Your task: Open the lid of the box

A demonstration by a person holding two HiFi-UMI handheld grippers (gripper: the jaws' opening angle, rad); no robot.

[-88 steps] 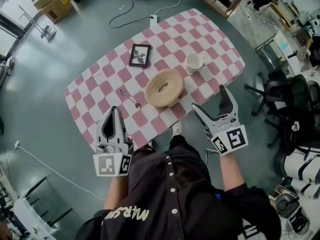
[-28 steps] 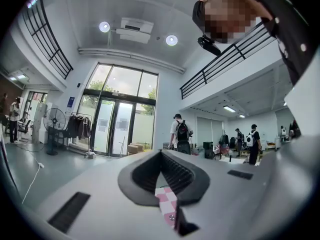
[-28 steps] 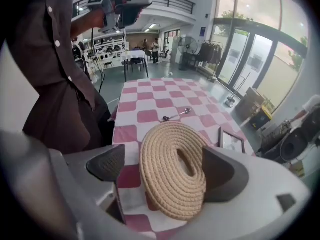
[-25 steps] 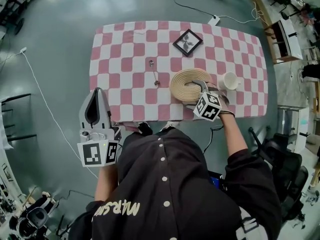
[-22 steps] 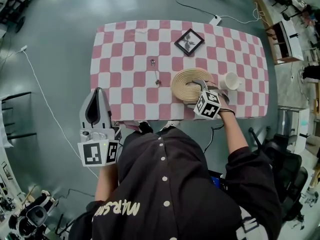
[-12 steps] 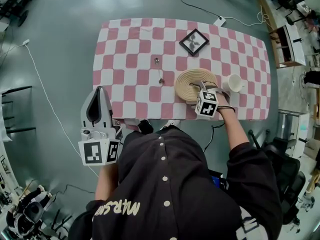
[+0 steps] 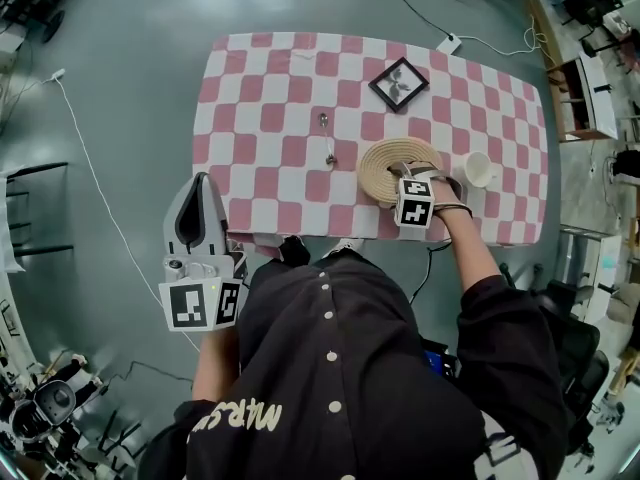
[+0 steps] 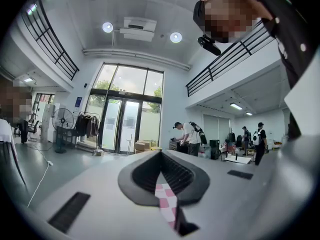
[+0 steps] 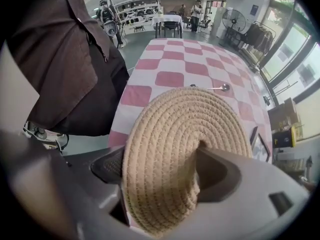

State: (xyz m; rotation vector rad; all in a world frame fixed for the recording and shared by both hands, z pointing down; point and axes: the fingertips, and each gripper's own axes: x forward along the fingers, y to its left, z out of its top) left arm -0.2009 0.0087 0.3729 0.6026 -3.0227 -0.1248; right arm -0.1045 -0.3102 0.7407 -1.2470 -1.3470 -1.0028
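Jaws of the right gripper [image 9: 161, 173], spread wide and just now closing, straddle the woven lid [image 7: 388, 161]: one sits in its central dip, the other outside its rim. The lid lies near the front edge of the checkered surface [image 7: 270, 118], beside a white cup [image 7: 480, 170]. The left gripper [image 7: 198, 180], jaws together and empty, is held off the surface.

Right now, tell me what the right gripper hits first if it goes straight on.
The round beige woven-rope lid, most likely: part of it already sits between the jaws, which have just been closing.
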